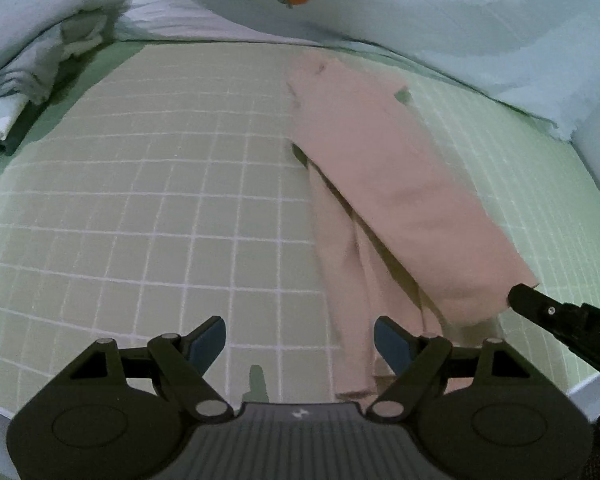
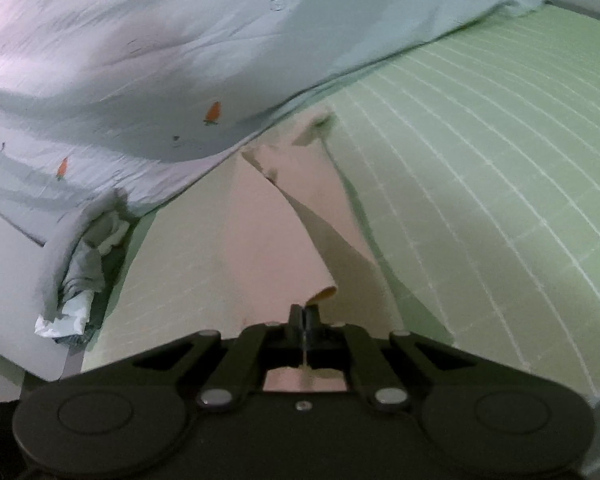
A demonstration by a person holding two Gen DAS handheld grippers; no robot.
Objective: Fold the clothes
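Pink cloth [image 1: 404, 208]: a long, soft piece of clothing, maybe trousers, though I cannot tell for sure. It lies on the green mat [image 1: 140, 208] with the white squares. In the left view it runs from about 12 o'clock down to 5 o'clock.

Where it is lifted: the end at 5 o'clock is off the mat. The top layer hangs over the layers under it.

Right tongs [image 2: 303, 314]: pressed tight together, pinching a thin edge of the pink cloth. In the left view their black tip sits right at the cloth's lifted corner.

Left tongs [image 1: 300, 344]: spread wide with nothing in them. They hover over the mat, just beside the low end of the cloth.

How it will handle: I think it is light and floppy. It bends and sags where nothing holds it. It will not break. A pinch on one thin edge could slip, and the loose layers could slide apart.

Where to take hold: the other corner of the same end, near the left tongs, looks best. Two held corners keep the edge straight.

Around it: a pale blanket with little carrots [image 1: 380, 4] at 12 o'clock, and a bunched grey pile [image 1: 32, 68] at 10 o'clock.
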